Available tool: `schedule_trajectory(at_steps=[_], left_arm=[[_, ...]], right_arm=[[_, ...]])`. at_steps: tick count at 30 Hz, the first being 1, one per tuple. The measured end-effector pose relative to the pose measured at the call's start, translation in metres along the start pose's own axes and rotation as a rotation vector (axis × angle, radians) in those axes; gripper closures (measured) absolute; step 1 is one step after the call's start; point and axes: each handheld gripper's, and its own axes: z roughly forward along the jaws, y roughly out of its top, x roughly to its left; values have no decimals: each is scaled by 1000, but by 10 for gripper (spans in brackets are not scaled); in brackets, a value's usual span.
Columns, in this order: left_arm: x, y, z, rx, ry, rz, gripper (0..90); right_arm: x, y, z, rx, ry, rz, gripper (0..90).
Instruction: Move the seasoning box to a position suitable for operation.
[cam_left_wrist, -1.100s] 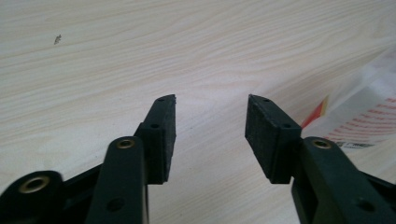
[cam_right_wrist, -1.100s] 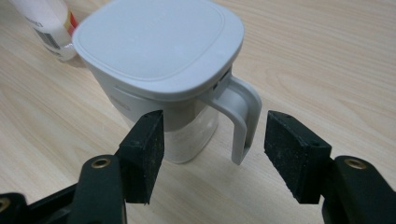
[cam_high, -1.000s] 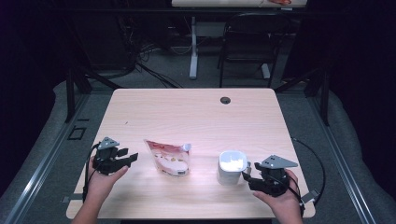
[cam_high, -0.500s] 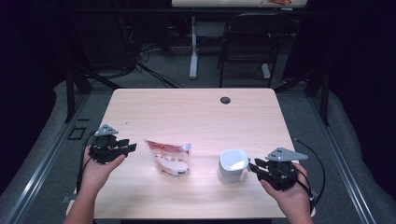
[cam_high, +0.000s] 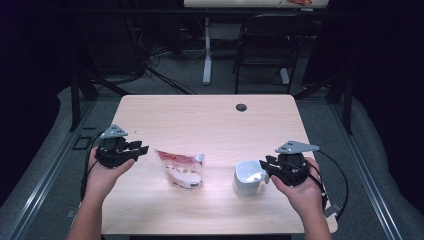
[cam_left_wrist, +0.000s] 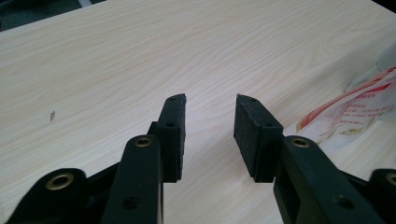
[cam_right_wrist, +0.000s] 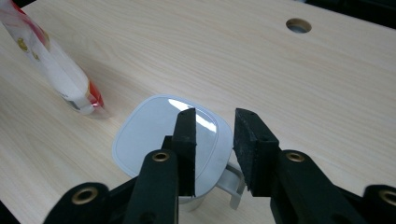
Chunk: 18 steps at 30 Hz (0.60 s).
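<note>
Sitting upright on the light wood table (cam_high: 210, 120), near its front edge: white mug (cam_high: 248, 177) w/ rounded-square rim, taken here as ref. landmark. Hovering just right of mug, held in person's right hand (cam_high: 300, 192): right gripper (cam_high: 267, 169), grey three-cornered plate on top, cable trailing off behind. In right gripper view, right gripper (cam_right_wrist: 215, 140) standing w/ jaws parted, nothing clamped; gap between pads lining up over mug (cam_right_wrist: 168, 140) rim on the handle (cam_right_wrist: 233, 184) side, one pad overlapping mug opening, other pad outside rim above handle; contact w/ mug cannot be told. Lying flat just left of mug, apart from it: red-and-white pouch (cam_high: 180, 167), clear spout end pointing toward mug side. In right gripper view, pouch (cam_right_wrist: 51, 70) showing beyond mug at upper left, not touching it. Hanging well left of mug, past pouch, held in left hand (cam_high: 107, 170): left gripper (cam_high: 140, 149), jaws pointing toward pouch. In left gripper view, left gripper (cam_left_wrist: 210, 126) showing jaws apart over bare tabletop, gripping nothing; pouch (cam_left_wrist: 359, 109) edge lying off to the side, clear of pads. Far behind mug, near table's rear edge: round cable hole (cam_high: 241, 107). Beyond table, on floor: black chair (cam_high: 265, 50).
</note>
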Motion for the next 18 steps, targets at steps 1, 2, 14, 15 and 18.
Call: schedule_trajectory(at_steps=[1, 2, 14, 15, 18], left_arm=[[0, 0, 1, 6, 1, 9, 654], [0, 0, 1, 6, 1, 9, 657], [-2, 0, 8, 10, -34, 5, 706], [-2, 0, 8, 10, -36, 4, 706], [-1, -1, 9, 14, -31, 4, 703]], right_arm=[[-1, 0, 1, -3, 1, -4, 694], [-1, 0, 1, -12, 1, 3, 718], [-2, -12, 15, 35, 3, 22, 900], [-2, -12, 16, 40, 5, 17, 900], [0, -14, 20, 44, 1, 25, 900]])
